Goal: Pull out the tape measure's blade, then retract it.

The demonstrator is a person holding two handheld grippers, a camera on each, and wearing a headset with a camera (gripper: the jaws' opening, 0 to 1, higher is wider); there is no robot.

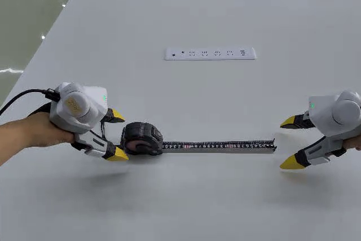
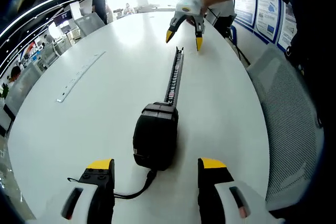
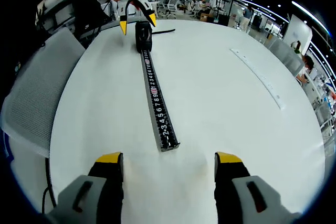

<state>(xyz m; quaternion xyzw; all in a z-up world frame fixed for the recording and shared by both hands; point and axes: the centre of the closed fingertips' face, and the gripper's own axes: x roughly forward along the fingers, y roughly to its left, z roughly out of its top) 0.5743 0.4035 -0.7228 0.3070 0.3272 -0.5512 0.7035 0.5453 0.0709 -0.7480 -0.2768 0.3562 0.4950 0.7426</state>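
A black tape measure case [image 1: 142,138] lies on the white table [image 1: 186,207], its blade [image 1: 220,146] drawn out flat to the right. My left gripper [image 1: 117,135] stands open just behind the case, a yellow tip on either side of its rear end. In the left gripper view the case [image 2: 156,136] lies between my open jaws [image 2: 156,164] and the blade [image 2: 175,74] runs away toward the right gripper [image 2: 184,29]. My right gripper [image 1: 289,142] is open, just beyond the blade's end hook [image 3: 169,145] and apart from it. Nothing sits in the open right gripper [image 3: 169,157].
A white power strip [image 1: 210,53] lies flat further back on the table. A grey mesh chair [image 2: 286,129] stands along the table's near edge. A thin black strap [image 2: 137,188] trails from the case's rear. A black cable [image 1: 20,99] runs off from the left gripper.
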